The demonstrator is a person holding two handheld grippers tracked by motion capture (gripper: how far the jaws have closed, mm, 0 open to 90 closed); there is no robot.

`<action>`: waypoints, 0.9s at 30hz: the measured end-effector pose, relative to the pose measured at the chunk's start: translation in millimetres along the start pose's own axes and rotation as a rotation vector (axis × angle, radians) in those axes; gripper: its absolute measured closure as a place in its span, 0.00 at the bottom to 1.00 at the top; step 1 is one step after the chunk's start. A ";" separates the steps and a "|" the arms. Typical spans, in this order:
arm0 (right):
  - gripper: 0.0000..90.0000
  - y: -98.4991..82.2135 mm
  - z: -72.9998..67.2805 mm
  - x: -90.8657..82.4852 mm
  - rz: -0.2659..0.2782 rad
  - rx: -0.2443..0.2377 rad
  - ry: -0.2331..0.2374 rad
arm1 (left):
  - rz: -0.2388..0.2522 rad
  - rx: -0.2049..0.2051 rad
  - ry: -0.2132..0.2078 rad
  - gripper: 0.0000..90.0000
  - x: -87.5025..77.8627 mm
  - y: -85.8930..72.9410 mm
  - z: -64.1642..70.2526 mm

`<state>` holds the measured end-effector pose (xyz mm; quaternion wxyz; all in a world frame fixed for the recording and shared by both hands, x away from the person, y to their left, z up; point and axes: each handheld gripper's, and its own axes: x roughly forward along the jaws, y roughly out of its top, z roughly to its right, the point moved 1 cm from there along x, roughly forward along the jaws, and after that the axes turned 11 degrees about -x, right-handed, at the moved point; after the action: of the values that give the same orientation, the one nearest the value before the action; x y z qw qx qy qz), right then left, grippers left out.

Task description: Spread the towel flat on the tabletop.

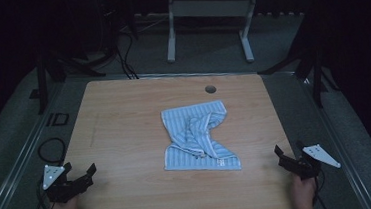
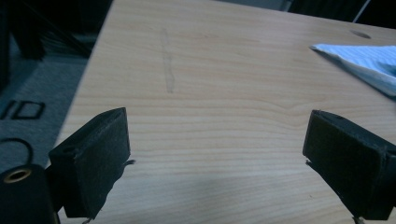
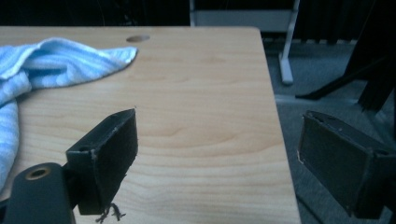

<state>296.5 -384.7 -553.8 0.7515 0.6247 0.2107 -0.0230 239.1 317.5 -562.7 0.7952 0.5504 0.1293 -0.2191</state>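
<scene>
Dim room all round, and one wooden table (image 1: 125,129) in the middle of it, pale grain, with one small round hole (image 1: 210,89) near its far edge. One towel (image 1: 197,136) on it, light blue with white stripes, lying crumpled and half folded over itself a little right of the table's centre, flat on the wood, touching nothing else. Two grippers in play, one in each hand. Left gripper (image 1: 81,175) sits low at the near left corner of the table, jaws spread wide and nothing between them; its own view looks along bare wood with one corner of the towel (image 2: 369,63) off at the far right. Right gripper (image 1: 284,158) hovers at the near right edge, well apart from the towel, jaws wide open too and holding nothing. Beyond the table, one white frame (image 1: 206,12) stands on the grey floor (image 1: 288,36)
</scene>
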 end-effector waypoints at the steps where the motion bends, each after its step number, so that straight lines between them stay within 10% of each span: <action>1: 0.13 -0.2 0.1 0.7 -0.006 -0.001 0.004 | -0.022 -0.013 -0.013 0.08 0.6 0.1 0.2; 13: 0.15 -0.2 3.0 9.1 -0.105 0.046 0.123 | -0.210 0.102 -0.081 0.08 11.7 5.3 8.3; 17: 0.14 5.0 -3.1 15.3 -0.194 -0.047 0.267 | -0.314 0.141 -0.097 0.08 15.9 8.0 10.9; 27: 0.15 24.8 -10.0 21.5 -0.383 -0.233 0.419 | -0.476 0.277 -0.066 0.08 17.2 15.3 17.0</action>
<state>320.6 -364.9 -539.5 0.7402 0.4745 0.4762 -0.0105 261.0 302.7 -551.8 0.6423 0.6005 0.1980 -0.4331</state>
